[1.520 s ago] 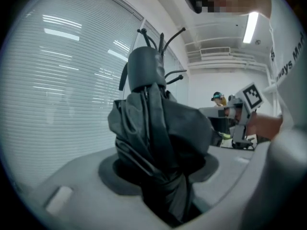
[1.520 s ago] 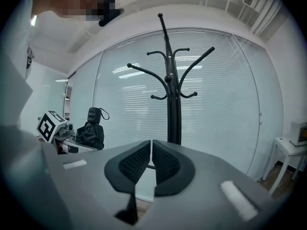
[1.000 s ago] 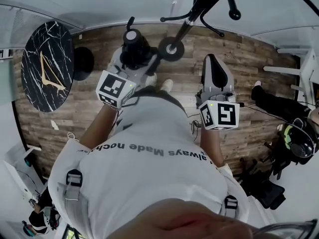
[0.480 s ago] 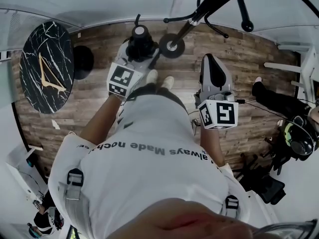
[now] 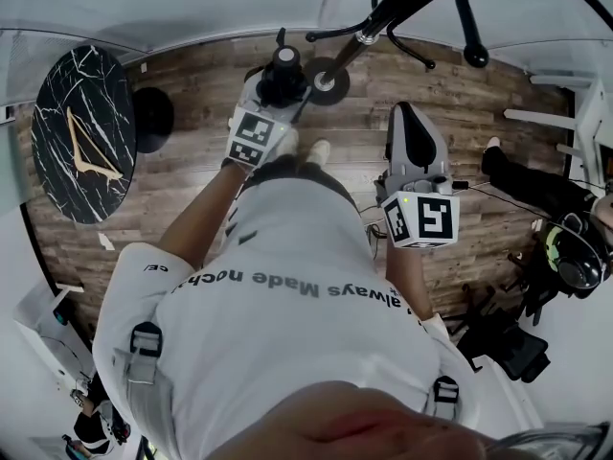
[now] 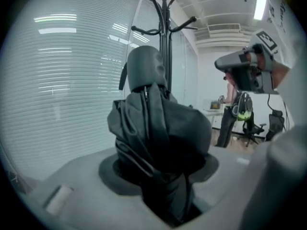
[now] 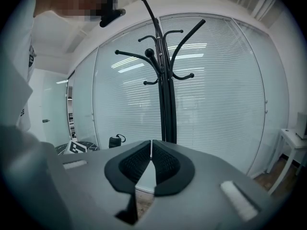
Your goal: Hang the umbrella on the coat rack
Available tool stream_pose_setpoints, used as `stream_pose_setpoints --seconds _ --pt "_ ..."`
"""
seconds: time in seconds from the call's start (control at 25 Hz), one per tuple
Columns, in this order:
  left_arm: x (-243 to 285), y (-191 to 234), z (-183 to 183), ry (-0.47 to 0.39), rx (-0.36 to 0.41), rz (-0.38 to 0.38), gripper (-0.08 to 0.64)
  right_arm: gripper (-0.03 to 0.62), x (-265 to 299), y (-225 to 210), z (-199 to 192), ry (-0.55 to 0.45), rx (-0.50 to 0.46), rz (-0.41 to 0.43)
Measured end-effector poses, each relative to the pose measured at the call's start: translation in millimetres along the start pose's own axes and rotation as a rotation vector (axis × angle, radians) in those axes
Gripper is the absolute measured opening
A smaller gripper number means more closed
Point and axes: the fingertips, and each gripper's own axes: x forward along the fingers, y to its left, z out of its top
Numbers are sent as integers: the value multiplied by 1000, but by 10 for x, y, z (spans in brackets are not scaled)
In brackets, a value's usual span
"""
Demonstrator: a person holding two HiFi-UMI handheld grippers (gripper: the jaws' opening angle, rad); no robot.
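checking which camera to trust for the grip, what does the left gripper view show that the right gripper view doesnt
Only the left gripper view: the folded black umbrella clamped between that gripper's jaws, and a person standing in the background. Only the right gripper view: its own jaws closed together with nothing between them, and a white side table at the right edge. Both: the black coat rack standing before the blinds.

The right tool [image 7: 151,150], jaws together and empty, faces the coat rack [image 7: 168,104].
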Motion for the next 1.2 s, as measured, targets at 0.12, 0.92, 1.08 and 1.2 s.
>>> stream_pose_setpoints --seconds 0.12,0.92,1.08,1.2 --pt "112 -26 -87 13 8 0 232 11 -1 -50 -16 3 -3 -7" --pt "683 -107 -444 91 36 -28 232 2 388 -278 -615 82 -37 -64" --pt "742 -104 -498 99 33 -29 232 2 458 -262 -673 91 -32 -61" --pt "795 -102 -562 108 37 -29 232 2 515 -259 -716 98 -33 -59"
